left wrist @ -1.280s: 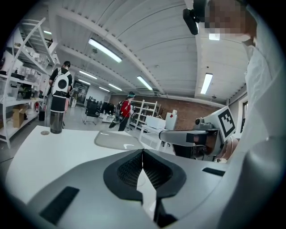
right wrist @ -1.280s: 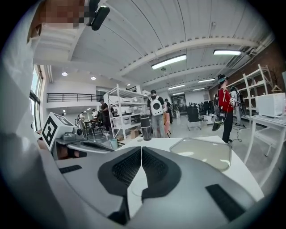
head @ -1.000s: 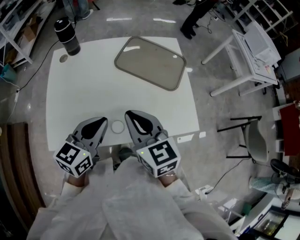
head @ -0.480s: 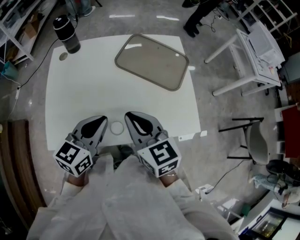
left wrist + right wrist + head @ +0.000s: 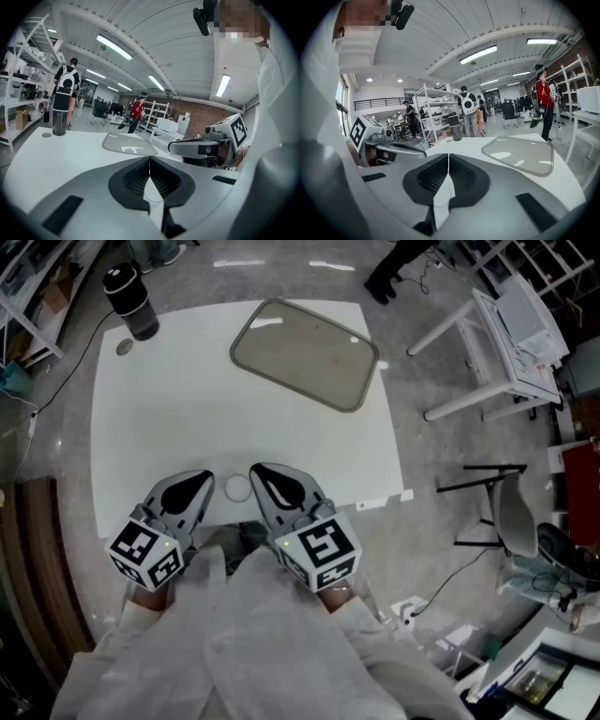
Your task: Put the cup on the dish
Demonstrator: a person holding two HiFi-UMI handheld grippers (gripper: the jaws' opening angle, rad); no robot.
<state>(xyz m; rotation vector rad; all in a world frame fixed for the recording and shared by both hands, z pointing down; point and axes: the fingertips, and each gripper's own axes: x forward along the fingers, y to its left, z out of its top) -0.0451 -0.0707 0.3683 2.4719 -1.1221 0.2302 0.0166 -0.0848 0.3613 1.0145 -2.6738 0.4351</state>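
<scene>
A black cup [image 5: 131,304] stands upright at the far left corner of the white table [image 5: 169,418]. The dish, a grey rounded tray [image 5: 303,352], lies empty at the far middle, well apart from the cup. My left gripper [image 5: 200,480] and right gripper [image 5: 262,472] rest side by side at the near edge, both shut and empty. In the left gripper view the jaws [image 5: 150,161] meet, with the cup [image 5: 58,117] far left and the tray [image 5: 129,143] ahead. The right gripper view shows its jaws [image 5: 448,157] closed, the tray [image 5: 518,153] to the right and the cup [image 5: 455,126] beyond.
A small ring mark [image 5: 236,488] lies on the table between the grippers, and a small round disc [image 5: 124,347] sits beside the cup. A white folding stand [image 5: 497,343] and a chair [image 5: 511,517] are off the table's right side. People stand in the background.
Only the head view has shifted a little, so the table sits slightly lower in the picture. Both grippers stay where they were, shut.
</scene>
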